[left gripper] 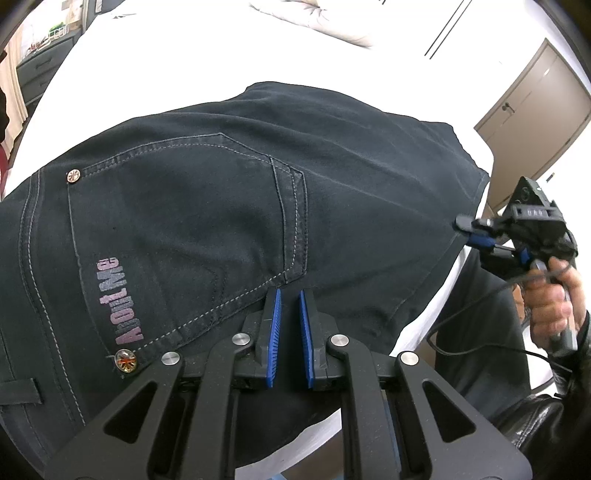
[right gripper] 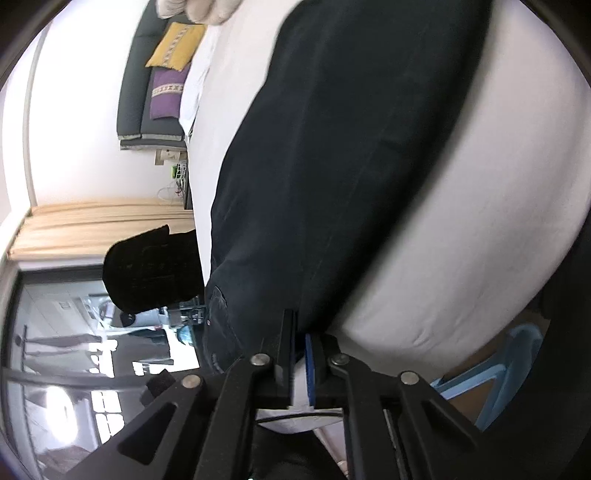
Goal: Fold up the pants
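Dark navy jeans (left gripper: 207,206) lie flat on a white bed (left gripper: 184,55), back pocket with pink lettering facing up. My left gripper (left gripper: 290,295) hovers just above the pocket's lower corner, jaws a little apart and empty. My right gripper (left gripper: 465,225) shows at the right edge of the jeans, turned sideways, fingers closed at the fabric's edge. In the right wrist view the jeans (right gripper: 351,147) run up the frame and the right gripper (right gripper: 301,332) has its fingers close together at the jeans' edge over the mattress side.
A rumpled pale duvet (left gripper: 317,18) lies at the far end of the bed. A brown door (left gripper: 535,110) stands to the right. A dark sofa with yellow and purple cushions (right gripper: 166,74) sits against the wall. A blue plastic stool (right gripper: 498,376) stands by the bed.
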### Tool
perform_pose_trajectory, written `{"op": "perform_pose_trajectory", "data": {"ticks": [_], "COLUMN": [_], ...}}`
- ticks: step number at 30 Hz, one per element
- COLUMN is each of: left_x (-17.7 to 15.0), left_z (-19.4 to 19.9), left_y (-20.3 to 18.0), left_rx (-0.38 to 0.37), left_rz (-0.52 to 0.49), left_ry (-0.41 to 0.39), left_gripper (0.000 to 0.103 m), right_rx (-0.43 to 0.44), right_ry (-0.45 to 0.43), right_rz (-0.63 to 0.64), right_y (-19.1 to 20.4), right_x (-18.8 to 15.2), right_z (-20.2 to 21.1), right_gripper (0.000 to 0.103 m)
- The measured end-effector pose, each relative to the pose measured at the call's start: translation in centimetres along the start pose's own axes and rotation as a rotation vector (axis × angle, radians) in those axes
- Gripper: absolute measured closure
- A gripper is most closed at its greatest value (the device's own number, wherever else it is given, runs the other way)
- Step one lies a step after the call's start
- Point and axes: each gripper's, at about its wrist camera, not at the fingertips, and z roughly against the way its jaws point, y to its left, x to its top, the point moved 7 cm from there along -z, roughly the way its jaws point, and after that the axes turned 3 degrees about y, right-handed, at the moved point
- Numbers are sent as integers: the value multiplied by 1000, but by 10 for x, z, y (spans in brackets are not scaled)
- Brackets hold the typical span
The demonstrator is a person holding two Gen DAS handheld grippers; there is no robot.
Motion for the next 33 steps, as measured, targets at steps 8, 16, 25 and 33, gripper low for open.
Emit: {"op": "perform_pose_trajectory", "data": {"ticks": [8,16,25,33], "left_x": [0,3,65,118], "left_z": [-1,1,11,-46], "left_y": [0,-4,-31,-19], "left_rx": [4,17,12,45], "left_rz": [-5,-8,-37,-3], "left_ry": [3,9,-68,6], "left_gripper": [93,92,92,92], "right_rx": [51,6,-13,-45], "right_ry": [-222,-302,-131,170], "right_rz": [-84,-115,250,167], "right_y": [-29,-45,76,68], "right_x": [53,56,67,90], "right_z": [55,100,53,-98], "right_gripper": [98,87,92,93]}}
